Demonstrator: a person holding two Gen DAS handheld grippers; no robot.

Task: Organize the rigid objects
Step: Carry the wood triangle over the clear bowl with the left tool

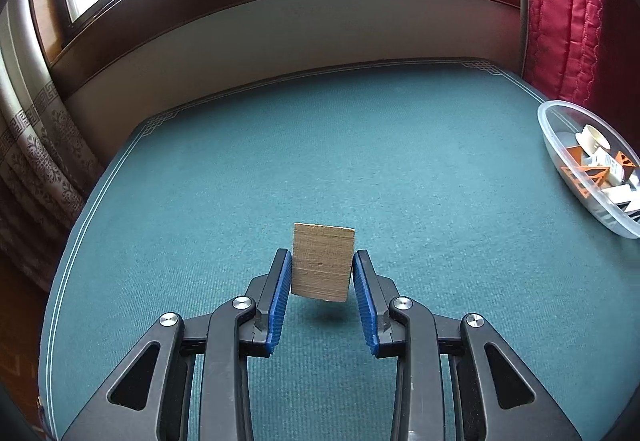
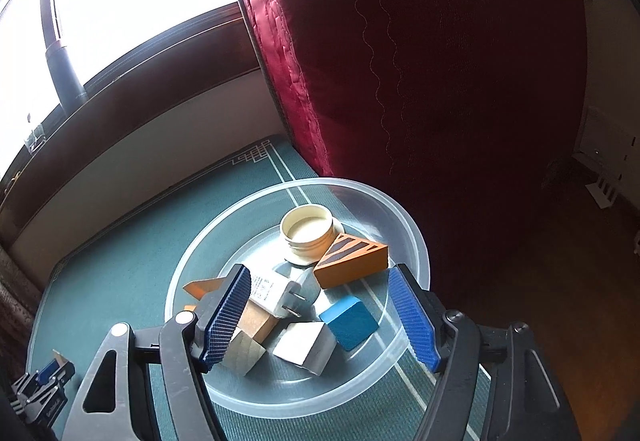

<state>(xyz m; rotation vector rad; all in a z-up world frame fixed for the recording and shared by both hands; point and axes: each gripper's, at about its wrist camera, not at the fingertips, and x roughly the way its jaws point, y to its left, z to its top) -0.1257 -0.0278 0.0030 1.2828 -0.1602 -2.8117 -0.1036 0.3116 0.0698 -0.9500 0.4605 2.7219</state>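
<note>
My left gripper (image 1: 321,273) is shut on a flat wooden block (image 1: 322,261) and holds it above the green table (image 1: 240,169); its shadow lies below. The clear plastic bowl (image 1: 558,149) sits at the table's far right. In the right wrist view my right gripper (image 2: 320,301) is open and empty, hovering over the bowl (image 2: 408,225). The bowl holds an orange wedge (image 2: 352,261), a blue block (image 2: 350,321), a white block (image 2: 306,345), a white plug adapter (image 2: 272,293), a cream jar (image 2: 306,231) and wooden pieces (image 2: 256,321). The left gripper with its block shows at lower left (image 2: 48,373).
A red quilted curtain (image 2: 420,61) hangs right behind the bowl. A wall and window sill (image 1: 280,13) run along the table's far edge. A patterned curtain (image 1: 36,145) hangs at the left. Wooden floor (image 2: 560,281) lies to the right of the table.
</note>
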